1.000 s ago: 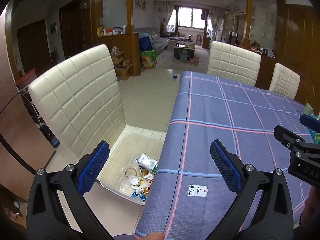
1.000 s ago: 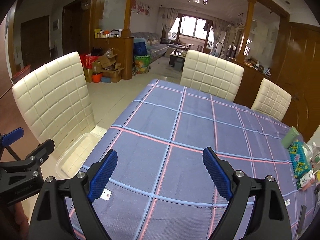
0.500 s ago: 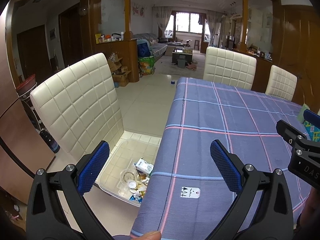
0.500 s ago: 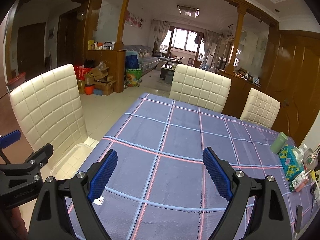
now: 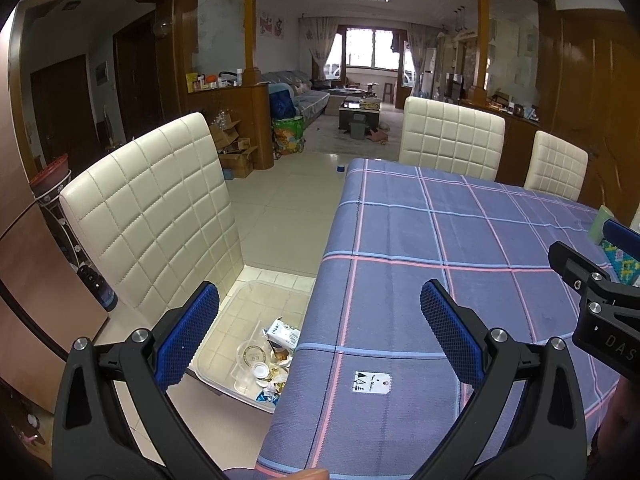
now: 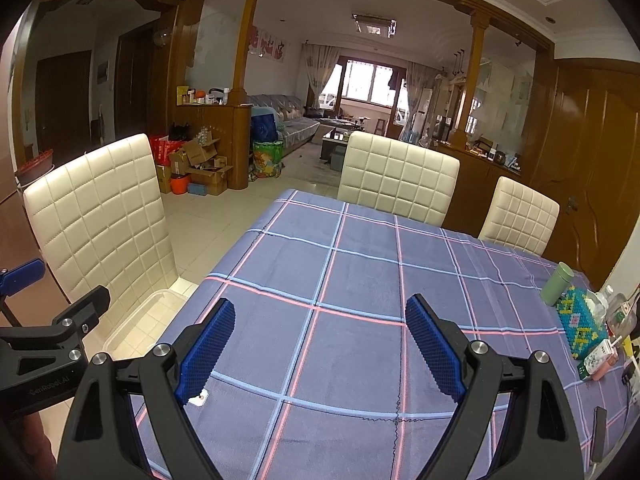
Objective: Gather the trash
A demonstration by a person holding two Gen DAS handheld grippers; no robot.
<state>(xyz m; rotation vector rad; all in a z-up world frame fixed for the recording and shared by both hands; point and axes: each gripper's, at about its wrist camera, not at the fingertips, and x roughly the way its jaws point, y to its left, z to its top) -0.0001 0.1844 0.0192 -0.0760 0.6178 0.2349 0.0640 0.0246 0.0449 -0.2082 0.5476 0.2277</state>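
Left gripper (image 5: 316, 320): blue-padded fingers spread wide, nothing between them — held over the table's near left corner.
Right gripper (image 6: 320, 344): fingers likewise wide apart and empty, above the plaid tablecloth (image 6: 352, 280).
Trash: wrappers, a small carton (image 5: 283, 332) and a clear cup lid lie in the clear plastic bin (image 5: 240, 320) on the floor, between the cream chair (image 5: 156, 216) and the table edge.
Tablecloth: a white tag (image 5: 372, 383) near its front edge.
Far right: green cup (image 6: 557, 283) beside a beaded tissue box (image 6: 580, 326).
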